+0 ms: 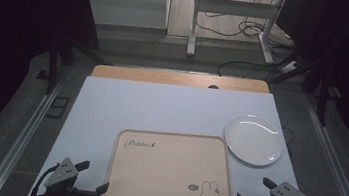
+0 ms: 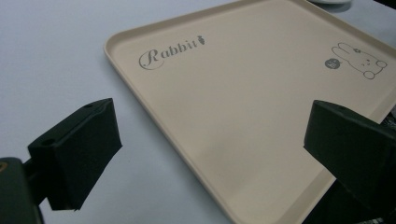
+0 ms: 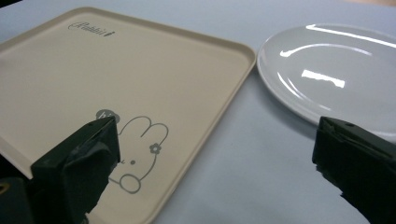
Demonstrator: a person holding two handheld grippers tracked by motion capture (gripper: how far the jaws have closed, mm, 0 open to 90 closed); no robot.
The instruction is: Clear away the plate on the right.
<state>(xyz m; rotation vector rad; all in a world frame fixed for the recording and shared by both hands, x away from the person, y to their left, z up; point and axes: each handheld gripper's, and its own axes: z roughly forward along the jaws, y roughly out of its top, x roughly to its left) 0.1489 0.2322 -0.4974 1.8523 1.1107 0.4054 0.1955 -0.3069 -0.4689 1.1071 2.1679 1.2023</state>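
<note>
A beige tray (image 1: 168, 170) with a "Rabbit" word and a rabbit drawing lies flat at the table's near middle, with nothing on it. A white plate (image 1: 253, 139) rests on the table just off the tray's far right corner. My left gripper (image 1: 91, 177) stands open at the tray's near left corner, its jaws straddling the tray's (image 2: 233, 93) left edge. My right gripper (image 1: 255, 192) is open at the tray's near right corner; one jaw hangs over the rabbit drawing on the tray (image 3: 116, 84), the other is near the plate (image 3: 327, 70). Neither holds anything.
The table is covered by a pale blue sheet (image 1: 161, 106), with a wooden strip (image 1: 180, 78) along the far edge. Beyond it are a metal desk frame (image 1: 232, 19) and floor cables. Dark curtains flank both sides.
</note>
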